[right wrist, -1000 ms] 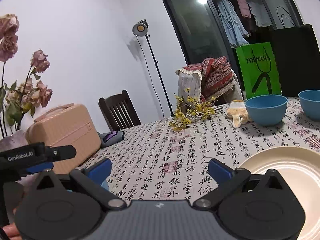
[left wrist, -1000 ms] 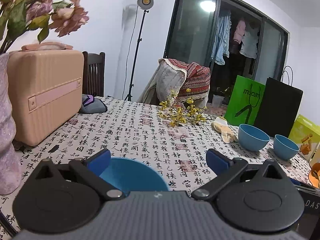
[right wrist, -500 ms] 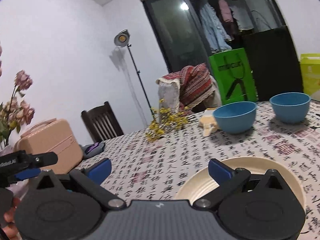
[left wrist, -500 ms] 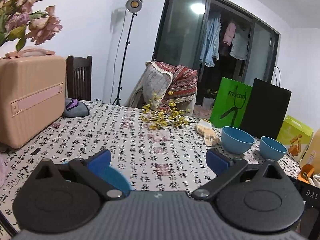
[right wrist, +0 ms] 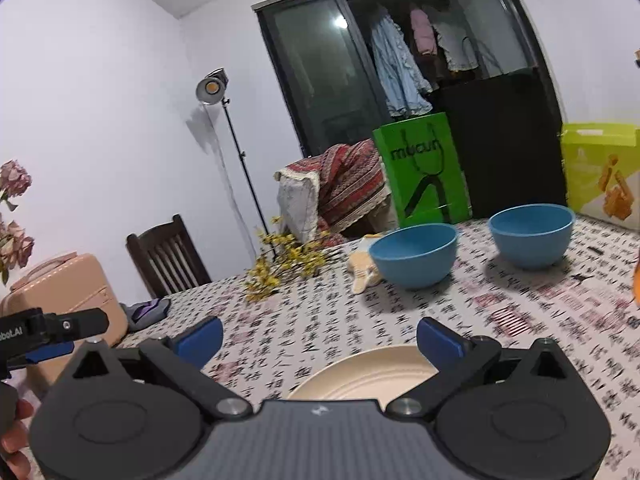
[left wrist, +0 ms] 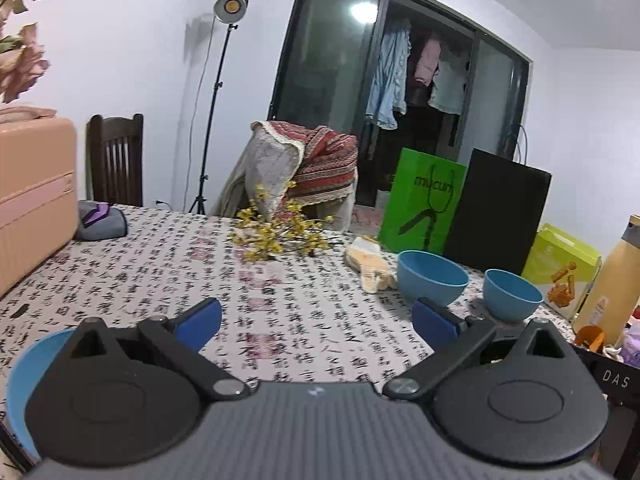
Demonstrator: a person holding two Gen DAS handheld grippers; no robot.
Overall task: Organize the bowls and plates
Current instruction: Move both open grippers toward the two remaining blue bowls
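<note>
Two blue bowls stand apart on the patterned tablecloth: a larger blue bowl and a smaller blue bowl to its right. A third blue bowl sits low at the left, mostly hidden behind my left gripper, which is open and empty above the cloth. My right gripper is also open and empty, with a cream plate lying just below and ahead of it. The left gripper shows at the left edge of the right wrist view.
A pink suitcase, a grey pouch, yellow flower sprigs and a yellow cloth lie on the table. Green bag, black bag, yellow-green box and a bottle stand at the far right.
Both grippers have swung to the right. The blue bowl under the left gripper slid to the left edge of view; the cream plate now lies centred under the right gripper.
</note>
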